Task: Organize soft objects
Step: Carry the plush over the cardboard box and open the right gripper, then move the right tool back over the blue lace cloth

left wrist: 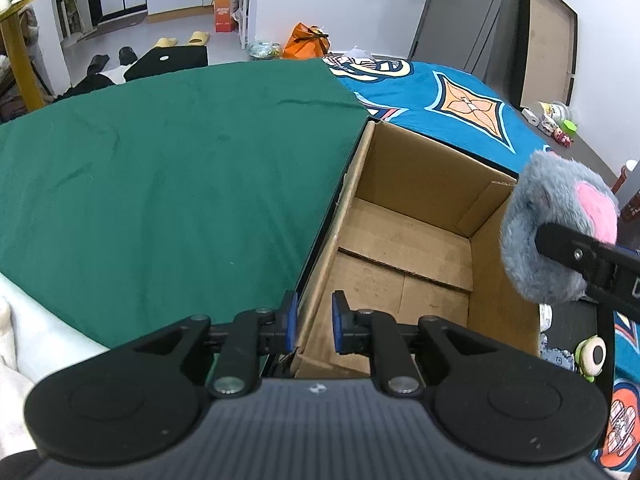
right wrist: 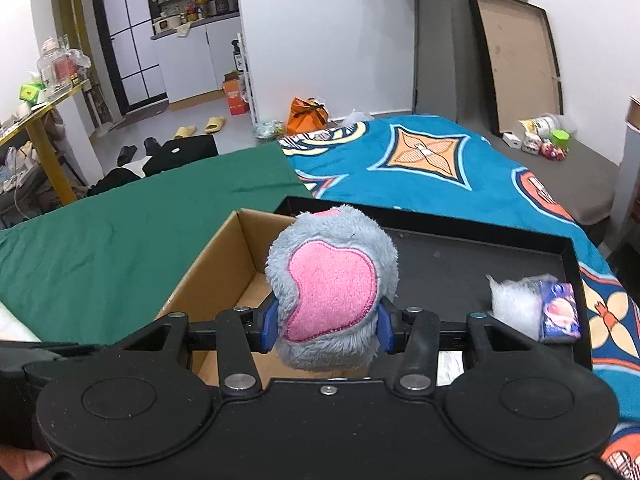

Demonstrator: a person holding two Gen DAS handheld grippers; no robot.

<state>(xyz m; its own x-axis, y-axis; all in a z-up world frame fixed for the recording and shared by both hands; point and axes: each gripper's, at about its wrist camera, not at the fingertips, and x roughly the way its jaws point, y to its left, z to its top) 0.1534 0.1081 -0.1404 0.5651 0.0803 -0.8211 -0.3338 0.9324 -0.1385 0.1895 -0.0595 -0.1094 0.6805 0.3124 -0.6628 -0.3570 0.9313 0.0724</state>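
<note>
On the bed, over the green cloth (left wrist: pixel 160 152) and the blue patterned blanket (right wrist: pixel 440 168), you have an open cardboard box (left wrist: pixel 404 240), and its bottom looks bare. Your left tool (left wrist: pixel 314 322) straddles the near left wall of this box, one blue pad outside and one inside; the jaws are almost together, and I judge they pinch the cardboard edge to keep the box steady.

Your right tool (right wrist: pixel 326 326) is clenched on a grey plush toy (right wrist: pixel 332 288) with a pink patch. The toy hangs in the air at the right rim of the box, between the box and the black tray (right wrist: pixel 480 256), not yet over the middle of the opening. The blue pads press into the fur on both sides, and the body bulges above and below them.

This toy is light and very soft, so it gives under the pads and cannot break. The fur can slip a little, so a hold across the thick middle of the body, as you have now, is better than a hold on a thin edge. For the next move, I think you must carry it over the opening before you release it.

A small white packet (right wrist: pixel 532 308) with a purple label lies in the tray near its right wall.
</note>
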